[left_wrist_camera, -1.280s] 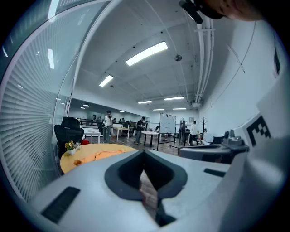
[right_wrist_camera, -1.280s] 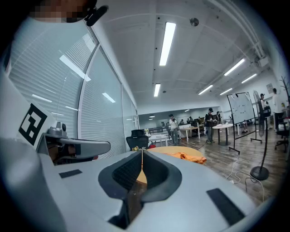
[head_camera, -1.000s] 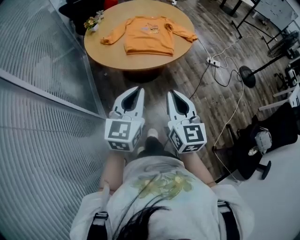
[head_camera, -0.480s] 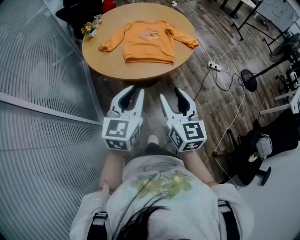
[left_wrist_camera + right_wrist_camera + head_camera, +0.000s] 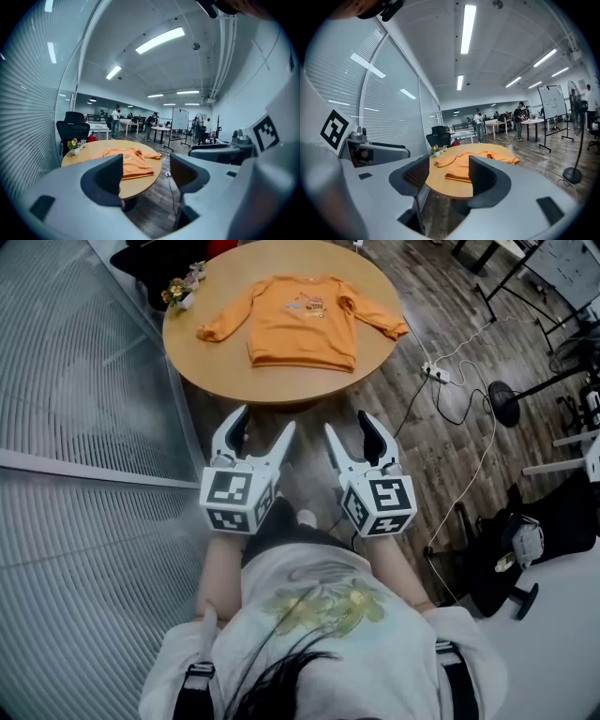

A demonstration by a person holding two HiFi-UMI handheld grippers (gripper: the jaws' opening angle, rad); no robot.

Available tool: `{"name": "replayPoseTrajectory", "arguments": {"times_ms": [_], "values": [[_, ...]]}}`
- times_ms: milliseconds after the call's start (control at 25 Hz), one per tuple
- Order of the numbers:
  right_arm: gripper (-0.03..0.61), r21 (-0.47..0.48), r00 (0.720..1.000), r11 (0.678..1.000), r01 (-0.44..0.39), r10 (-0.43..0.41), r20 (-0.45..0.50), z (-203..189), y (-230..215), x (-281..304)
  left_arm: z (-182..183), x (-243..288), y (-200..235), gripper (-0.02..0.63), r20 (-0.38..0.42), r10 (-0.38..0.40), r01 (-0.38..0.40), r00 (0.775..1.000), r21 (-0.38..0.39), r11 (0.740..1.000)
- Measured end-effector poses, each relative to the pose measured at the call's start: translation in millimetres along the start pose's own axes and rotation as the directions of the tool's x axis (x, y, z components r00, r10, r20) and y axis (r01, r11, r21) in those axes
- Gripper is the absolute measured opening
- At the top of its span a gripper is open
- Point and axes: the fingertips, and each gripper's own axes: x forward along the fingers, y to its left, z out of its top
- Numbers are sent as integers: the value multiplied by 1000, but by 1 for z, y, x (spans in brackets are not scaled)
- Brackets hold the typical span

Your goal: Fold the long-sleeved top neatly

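An orange long-sleeved top [image 5: 302, 320] lies flat and unfolded on a round wooden table [image 5: 225, 371], sleeves spread to both sides. It also shows as the orange top [image 5: 131, 164] in the left gripper view and the orange top [image 5: 461, 166] in the right gripper view. My left gripper [image 5: 260, 428] and right gripper [image 5: 351, 429] are held side by side in the air short of the table's near edge. The jaws of both are opening, with nothing between them. Neither touches the top.
A small pot of flowers [image 5: 176, 292] stands at the table's far left edge. A glass wall with blinds [image 5: 84, 427] runs along the left. A power strip and cables [image 5: 441, 376] lie on the wooden floor at right, near a fan stand [image 5: 502, 395]. People stand far off in the office.
Both grippers went from shut to open, the right one first. The table and top have drawn nearer as I moved forward.
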Motion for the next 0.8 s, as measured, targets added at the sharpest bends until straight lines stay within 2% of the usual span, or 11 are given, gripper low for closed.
{"name": "replayPoseTrajectory", "arguments": {"times_ms": [360,800], "values": [[253,38,999,999,20,-19,-48,-6,-25,57,-5,58,42,295,-55,-31,30,998,-18,999],[253,58,994,995,85,-81,-70,16,-63,157,24,153,107,293,-81,-114,114,990,-2,993]]}}
